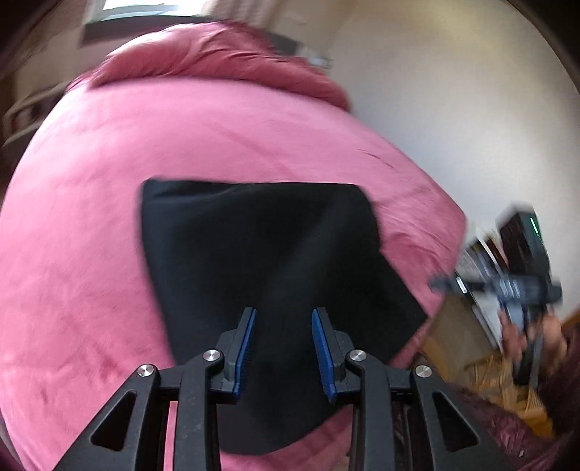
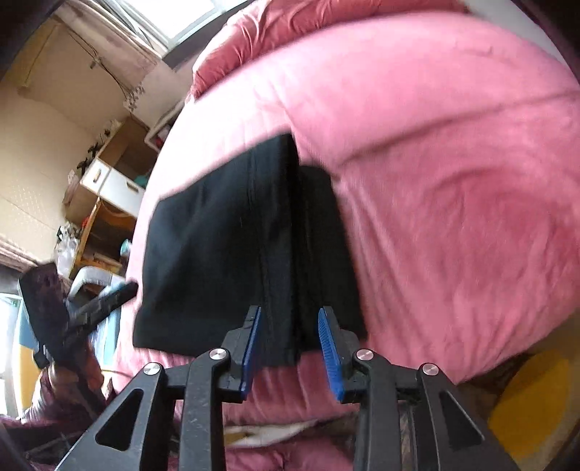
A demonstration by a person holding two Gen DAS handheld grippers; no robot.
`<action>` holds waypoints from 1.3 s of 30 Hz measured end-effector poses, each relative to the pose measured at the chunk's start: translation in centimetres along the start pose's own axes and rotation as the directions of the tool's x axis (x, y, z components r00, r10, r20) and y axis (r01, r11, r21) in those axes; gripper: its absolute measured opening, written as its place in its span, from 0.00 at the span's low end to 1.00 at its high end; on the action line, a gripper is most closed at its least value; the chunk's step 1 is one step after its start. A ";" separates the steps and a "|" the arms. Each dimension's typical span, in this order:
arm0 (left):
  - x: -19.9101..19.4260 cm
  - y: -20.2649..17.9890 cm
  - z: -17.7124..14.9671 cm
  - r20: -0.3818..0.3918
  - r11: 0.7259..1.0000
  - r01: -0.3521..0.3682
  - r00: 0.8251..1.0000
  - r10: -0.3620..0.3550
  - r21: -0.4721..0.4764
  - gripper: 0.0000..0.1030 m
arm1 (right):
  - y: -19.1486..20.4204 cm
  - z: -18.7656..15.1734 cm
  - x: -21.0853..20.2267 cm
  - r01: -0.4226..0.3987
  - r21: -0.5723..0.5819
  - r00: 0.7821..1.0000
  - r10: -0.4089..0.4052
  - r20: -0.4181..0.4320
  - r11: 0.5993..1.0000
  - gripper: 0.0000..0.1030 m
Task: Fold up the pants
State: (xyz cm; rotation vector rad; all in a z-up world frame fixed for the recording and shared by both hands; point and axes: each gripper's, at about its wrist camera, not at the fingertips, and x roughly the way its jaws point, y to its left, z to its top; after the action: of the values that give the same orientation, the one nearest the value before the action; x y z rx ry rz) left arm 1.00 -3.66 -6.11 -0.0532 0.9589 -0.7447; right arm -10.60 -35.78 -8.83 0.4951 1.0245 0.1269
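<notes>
Pants (image 1: 261, 261) lay folded to a compact black rectangle on the pink bed (image 1: 90, 253). Your left gripper (image 1: 284, 347) and right gripper (image 2: 291, 347) hovered, jaws wide and empty. You needed only to square the stepped edges.

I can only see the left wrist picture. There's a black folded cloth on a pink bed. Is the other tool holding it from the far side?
Observer: No. In the right wrist view the right gripper has its jaws open with nothing between them, just short of the pants.
Operator: Does the cloth look neat from there?
Observer: Mostly. That view shows a long seam running down the pants toward the jaws, and a second layer poking out along the right edge.
Operator: What's beyond the bed on that side?
Observer: A wooden shelf unit with white drawers stands against the wall, and a window is above it.
Operator: Is my tool visible there?
Observer: Yes, the left gripper is blurred, off the pink bed cover.
</notes>
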 end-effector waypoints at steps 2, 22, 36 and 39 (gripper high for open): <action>0.8 -1.4 0.4 -0.015 0.997 0.039 0.999 -0.038 0.060 0.29 | 0.6 1.6 0.0 -0.007 -0.010 0.999 0.008 0.037 1.000 0.33; 9.2 -7.7 -3.2 -0.291 0.953 0.187 0.950 -0.114 0.239 0.29 | -0.7 10.4 9.9 0.229 -0.041 0.973 -0.230 -0.025 0.973 0.00; 1.8 -2.0 -0.7 -0.067 0.989 0.148 0.987 -0.146 0.029 0.29 | -0.4 5.1 4.7 -0.045 0.016 0.999 0.045 -0.018 0.999 0.58; 0.4 -0.1 -0.9 -0.028 0.994 0.108 0.994 -0.109 -0.026 0.29 | 0.3 3.9 5.8 -0.008 -0.014 0.997 0.007 -0.081 1.000 0.58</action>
State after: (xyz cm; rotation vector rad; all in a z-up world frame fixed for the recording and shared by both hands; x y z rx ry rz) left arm 0.40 -3.72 -6.90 -0.1164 0.9992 -0.8360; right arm -4.21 -34.93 -11.64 0.4839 1.1000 0.1620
